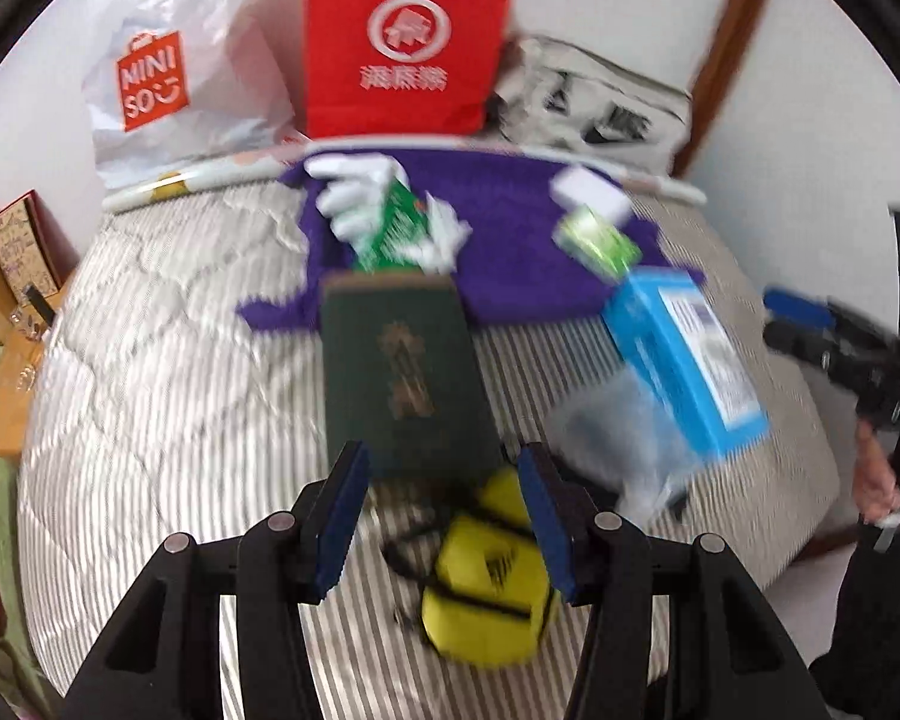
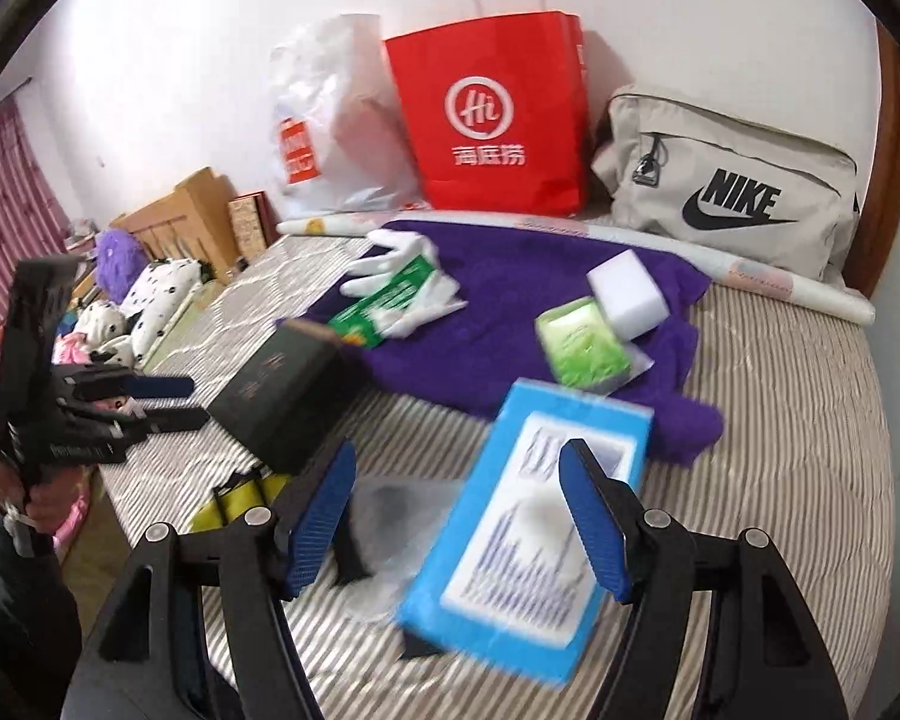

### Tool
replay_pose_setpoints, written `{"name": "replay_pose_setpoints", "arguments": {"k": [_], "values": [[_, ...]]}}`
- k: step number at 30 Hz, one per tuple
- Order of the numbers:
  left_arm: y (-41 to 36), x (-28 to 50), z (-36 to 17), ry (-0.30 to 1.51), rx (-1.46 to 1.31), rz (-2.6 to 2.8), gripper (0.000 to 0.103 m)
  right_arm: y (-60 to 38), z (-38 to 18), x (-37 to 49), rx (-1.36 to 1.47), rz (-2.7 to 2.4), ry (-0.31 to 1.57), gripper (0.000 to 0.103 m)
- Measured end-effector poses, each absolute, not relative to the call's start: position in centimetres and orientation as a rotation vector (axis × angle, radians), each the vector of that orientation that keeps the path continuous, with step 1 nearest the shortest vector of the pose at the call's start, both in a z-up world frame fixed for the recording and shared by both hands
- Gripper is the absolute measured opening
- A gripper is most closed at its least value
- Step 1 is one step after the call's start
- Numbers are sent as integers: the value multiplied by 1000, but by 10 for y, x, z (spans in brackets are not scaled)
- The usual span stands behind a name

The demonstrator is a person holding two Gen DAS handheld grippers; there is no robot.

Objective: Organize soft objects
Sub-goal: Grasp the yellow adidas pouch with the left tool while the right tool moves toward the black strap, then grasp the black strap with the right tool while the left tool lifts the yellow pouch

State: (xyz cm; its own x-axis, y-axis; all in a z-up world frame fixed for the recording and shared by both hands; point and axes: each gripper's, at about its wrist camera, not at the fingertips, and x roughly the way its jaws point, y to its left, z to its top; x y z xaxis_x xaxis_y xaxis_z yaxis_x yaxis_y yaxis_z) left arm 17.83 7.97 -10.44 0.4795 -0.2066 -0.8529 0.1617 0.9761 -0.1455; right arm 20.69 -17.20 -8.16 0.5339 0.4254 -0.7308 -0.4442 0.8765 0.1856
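A striped bed (image 2: 780, 390) is carrying a scatter of soft things and boxes. Across its far half a purple fleece blanket (image 2: 510, 276) is lying rumpled, its near edge trailing in uneven lobes. On the blanket a pair of white gloves (image 2: 402, 264) is resting with a green packet (image 2: 384, 303) lying over them; to the right a white sponge block (image 2: 627, 291) is sitting touching a small green tissue pack (image 2: 582, 342).

Nearer the cameras a dark green box (image 1: 402, 372) is lying just off the blanket's near edge, and a blue box (image 2: 528, 534) with a white label is lying tilted on a crumpled clear plastic bag (image 2: 390, 516). A yellow pouch with black straps (image 1: 486, 582) is sitting on the stripes at the near edge, soft and bulging.

The left gripper (image 1: 444, 516) is hanging above the pouch with its blue pads partly apart and nothing between them. The right gripper (image 2: 456, 516) is hovering over the blue box, jaws spread wider and gripping nothing; the box lies below them, not pinched.

Against the wall a white shopping bag (image 2: 330, 120), a red paper bag (image 2: 492, 114) and a beige sports bag (image 2: 732, 180) are standing in a row behind a rolled sheet (image 2: 750, 273).
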Motion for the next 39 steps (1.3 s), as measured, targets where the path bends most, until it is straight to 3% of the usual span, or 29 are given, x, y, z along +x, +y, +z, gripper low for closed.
{"name": "replay_pose_setpoints", "arguments": {"k": [3,13,22,27,32,34,39], "values": [[71,161,-126,1075,-17,-243,62,-169,-84,185,-24,539,859,70],[57,158,-178,1145,17,-322,65,-172,-108,142,-30,532,894,70],[27,154,-189,1123,172,-351,89,-167,-138,135,-64,536,958,70],[20,152,-192,1074,198,-295,88,-165,-153,134,-87,531,983,70],[30,149,-188,1055,151,-271,72,-160,-169,129,-133,521,995,69],[38,145,-186,1063,131,-253,67,-157,-176,126,-140,527,1004,62],[56,136,-186,1072,80,-203,61,-139,-176,118,-155,604,988,57]]}}
